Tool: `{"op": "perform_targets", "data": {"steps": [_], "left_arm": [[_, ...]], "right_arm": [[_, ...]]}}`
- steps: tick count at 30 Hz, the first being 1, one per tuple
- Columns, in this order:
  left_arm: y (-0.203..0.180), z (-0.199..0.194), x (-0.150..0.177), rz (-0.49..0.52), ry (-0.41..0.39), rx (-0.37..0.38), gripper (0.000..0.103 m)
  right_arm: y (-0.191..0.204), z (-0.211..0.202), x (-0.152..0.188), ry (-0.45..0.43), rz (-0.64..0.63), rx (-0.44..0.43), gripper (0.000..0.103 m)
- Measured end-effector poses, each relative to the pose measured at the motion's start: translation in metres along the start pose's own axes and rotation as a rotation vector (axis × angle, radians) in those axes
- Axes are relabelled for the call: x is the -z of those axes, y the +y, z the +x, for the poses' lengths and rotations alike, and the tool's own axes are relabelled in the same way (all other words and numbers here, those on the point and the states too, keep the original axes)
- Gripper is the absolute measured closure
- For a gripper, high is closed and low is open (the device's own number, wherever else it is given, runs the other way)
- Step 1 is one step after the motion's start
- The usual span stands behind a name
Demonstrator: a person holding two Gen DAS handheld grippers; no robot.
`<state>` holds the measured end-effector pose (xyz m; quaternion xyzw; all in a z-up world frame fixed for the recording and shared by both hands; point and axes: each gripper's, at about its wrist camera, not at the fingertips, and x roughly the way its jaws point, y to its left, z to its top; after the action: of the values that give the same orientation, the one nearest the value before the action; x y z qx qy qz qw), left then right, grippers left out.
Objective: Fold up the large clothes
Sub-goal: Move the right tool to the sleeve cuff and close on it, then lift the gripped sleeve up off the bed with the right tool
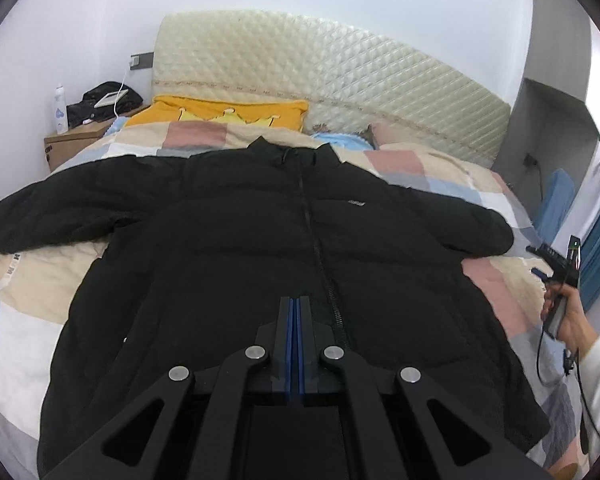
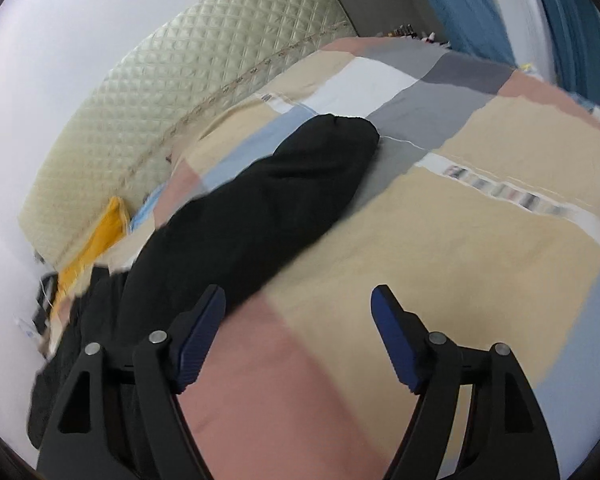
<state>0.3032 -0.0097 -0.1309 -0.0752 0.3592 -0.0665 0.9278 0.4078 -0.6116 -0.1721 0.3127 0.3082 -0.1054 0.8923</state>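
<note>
Lying front-up across the patchwork bed [image 1: 28, 272], the black puffer jacket [image 1: 260, 248] is zipped, its sleeves spread to either side. Above its hem hangs the left gripper [image 1: 296, 300], jaws pressed together on nothing. Off to the side, the right gripper [image 2: 298, 294] has its jaws spread wide and empty, just beside the sleeve [image 2: 284, 184].

One black jacket [image 1: 260, 240], one yellow pillow [image 1: 228, 114], one bottle [image 1: 61, 110], two tools.
</note>
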Motion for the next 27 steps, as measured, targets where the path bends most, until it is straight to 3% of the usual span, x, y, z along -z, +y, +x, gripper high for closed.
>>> {"op": "perform_targets", "data": {"steps": [7, 14, 17, 20, 23, 24, 27], "left_arm": [[-0.002, 0.041, -0.005, -0.024, 0.077, 0.014, 0.103], [0.004, 0.081, -0.005, -0.053, 0.121, -0.019, 0.103], [0.007, 0.094, 0.0, -0.045, 0.156, -0.018, 0.103], [0.011, 0.098, 0.001, -0.063, 0.176, -0.007, 0.103], [0.009, 0.095, 0.001, -0.045, 0.167, -0.026, 0.103], [0.009, 0.092, 0.001, -0.037, 0.16, -0.031, 0.103], [0.006, 0.085, 0.004, -0.001, 0.138, -0.064, 0.103]], "right_arm": [[-0.043, 0.08, -0.052, -0.075, 0.219, -0.084, 0.025], [-0.069, 0.138, -0.073, -0.091, 0.307, -0.088, 0.025], [-0.066, 0.145, -0.079, -0.118, 0.267, -0.08, 0.026], [-0.058, 0.151, -0.083, -0.102, 0.208, -0.081, 0.046], [-0.054, 0.15, -0.085, -0.111, 0.196, -0.055, 0.081], [-0.055, 0.149, -0.086, -0.114, 0.189, -0.05, 0.098], [-0.045, 0.139, -0.087, -0.107, 0.1, 0.009, 0.101]]}}
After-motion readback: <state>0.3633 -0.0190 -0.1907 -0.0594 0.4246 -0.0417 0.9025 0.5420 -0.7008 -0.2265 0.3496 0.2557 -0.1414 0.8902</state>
